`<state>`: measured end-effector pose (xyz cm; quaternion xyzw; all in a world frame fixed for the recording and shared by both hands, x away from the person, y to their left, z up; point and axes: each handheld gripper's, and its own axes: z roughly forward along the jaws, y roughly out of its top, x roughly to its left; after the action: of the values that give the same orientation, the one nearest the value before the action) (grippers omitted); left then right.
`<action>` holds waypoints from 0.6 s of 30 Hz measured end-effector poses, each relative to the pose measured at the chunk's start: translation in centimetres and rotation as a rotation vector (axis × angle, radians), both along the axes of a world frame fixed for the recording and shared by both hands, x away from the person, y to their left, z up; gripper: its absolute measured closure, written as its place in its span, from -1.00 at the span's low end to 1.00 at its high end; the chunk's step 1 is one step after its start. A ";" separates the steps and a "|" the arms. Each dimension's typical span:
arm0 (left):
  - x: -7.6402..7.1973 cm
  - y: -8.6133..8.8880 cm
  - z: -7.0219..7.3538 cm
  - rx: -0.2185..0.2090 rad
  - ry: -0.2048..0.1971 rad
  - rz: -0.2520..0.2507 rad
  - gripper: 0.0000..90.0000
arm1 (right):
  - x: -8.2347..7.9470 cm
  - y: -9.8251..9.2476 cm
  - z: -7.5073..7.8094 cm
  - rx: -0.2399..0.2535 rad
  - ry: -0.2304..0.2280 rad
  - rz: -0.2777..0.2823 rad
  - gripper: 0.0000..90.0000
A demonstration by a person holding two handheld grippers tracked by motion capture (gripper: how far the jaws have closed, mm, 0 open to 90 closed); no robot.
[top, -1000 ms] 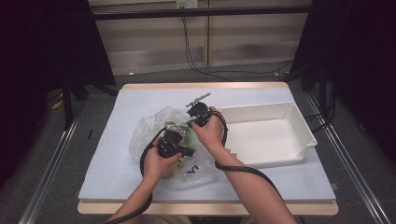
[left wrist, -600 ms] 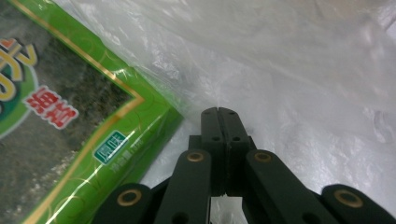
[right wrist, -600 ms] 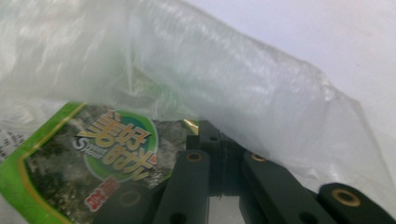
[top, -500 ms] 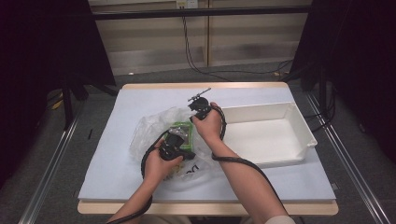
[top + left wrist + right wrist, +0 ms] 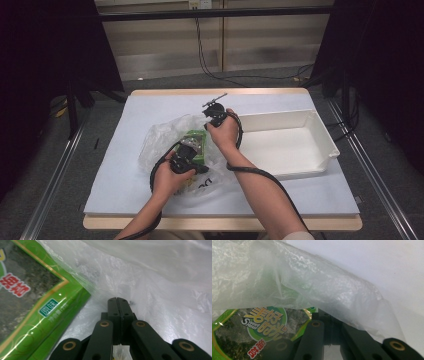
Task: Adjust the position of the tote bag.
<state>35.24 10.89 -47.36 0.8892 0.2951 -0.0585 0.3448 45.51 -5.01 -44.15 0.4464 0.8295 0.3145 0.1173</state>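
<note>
The clear plastic bag (image 5: pixel 165 145) lies at the middle of the tabletop (image 5: pixel 125 110) with a green snack packet (image 5: pixel 195 142) inside — left gripper (image 5: pixel 117 301) and right gripper (image 5: pixel 216 114) both have fingers closed on its film.

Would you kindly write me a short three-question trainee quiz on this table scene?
1. True or false: the green foil snack packet lies in the clear crinkled plastic bag.
2. What stands on the table to the right of the person's hands?
3. The left claw has its jaws: A open, B shut on bag film.

Key: 1 true; 2 the white rectangular plastic tray, nothing in it; 3 B.
</note>
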 end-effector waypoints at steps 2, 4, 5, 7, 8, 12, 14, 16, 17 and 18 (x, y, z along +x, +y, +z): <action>-0.1 0.0 0.0 -0.008 0.005 0.000 1.00 | 0.3 0.1 -0.2 -0.007 -0.003 -0.003 1.00; -0.1 0.1 0.0 -0.008 0.000 0.001 1.00 | 0.4 0.2 -0.2 -0.014 0.004 -0.008 1.00; -0.1 0.1 0.0 -0.011 -0.002 0.001 1.00 | 0.5 0.2 -0.3 -0.016 0.009 -0.011 1.00; -0.1 0.2 -0.1 -0.008 0.003 -0.004 1.00 | 0.7 0.3 -0.6 -0.009 0.008 -0.018 1.00; -0.1 0.2 -0.1 -0.008 0.003 -0.004 1.00 | 0.7 0.3 -0.6 -0.013 0.012 -0.020 1.00; -0.1 0.2 -0.1 -0.013 0.011 0.004 1.00 | 1.2 0.1 -0.8 -0.021 0.009 -0.028 1.00; -0.1 0.2 -0.1 -0.011 0.011 0.002 1.00 | 1.2 0.0 -0.9 -0.023 0.011 -0.035 1.00; 0.1 0.4 0.2 -0.003 0.007 -0.015 0.99 | 1.3 0.0 -1.0 -0.021 0.017 -0.038 1.00; 0.1 0.5 0.4 -0.018 0.015 0.006 0.94 | 1.2 -0.2 -1.0 -0.024 0.013 -0.031 1.00; 0.2 0.7 0.7 -0.020 0.012 0.007 0.85 | 1.2 -0.3 -0.9 -0.015 0.014 -0.040 1.00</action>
<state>35.44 11.57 -46.69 0.8843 0.2996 -0.0658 0.3519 46.66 -5.27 -45.09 0.4642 0.8236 0.3026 0.1210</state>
